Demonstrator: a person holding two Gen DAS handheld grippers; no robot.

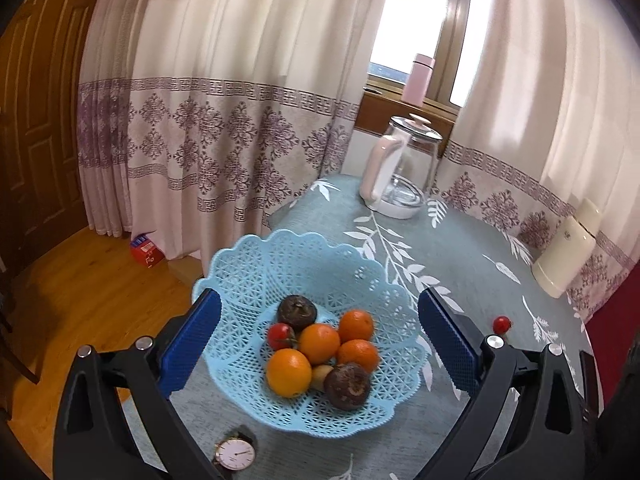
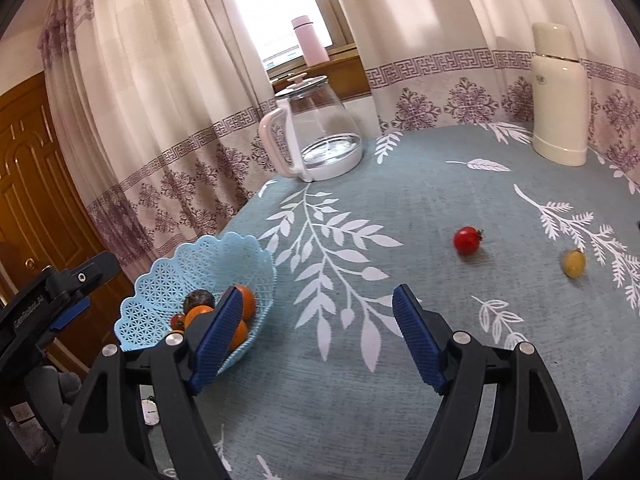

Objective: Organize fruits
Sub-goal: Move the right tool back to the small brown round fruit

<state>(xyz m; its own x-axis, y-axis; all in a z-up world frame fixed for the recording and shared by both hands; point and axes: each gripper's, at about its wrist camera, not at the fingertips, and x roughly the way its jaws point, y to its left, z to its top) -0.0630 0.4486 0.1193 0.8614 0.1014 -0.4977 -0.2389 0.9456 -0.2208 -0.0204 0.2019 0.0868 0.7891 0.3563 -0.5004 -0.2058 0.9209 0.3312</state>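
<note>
A light blue lattice basket sits at the table's left edge. It holds several oranges, two dark brown fruits, a red tomato and a small yellow fruit. My left gripper hovers open over the basket, nothing between its blue pads. Out on the cloth lie a loose red tomato and a small yellow fruit. My right gripper is open and empty, right of the basket and short of both loose fruits.
A glass kettle with a pink handle stands at the back of the blue leaf-print tablecloth. A cream thermos stands at the back right. A wristwatch lies near the front edge. Curtains hang behind.
</note>
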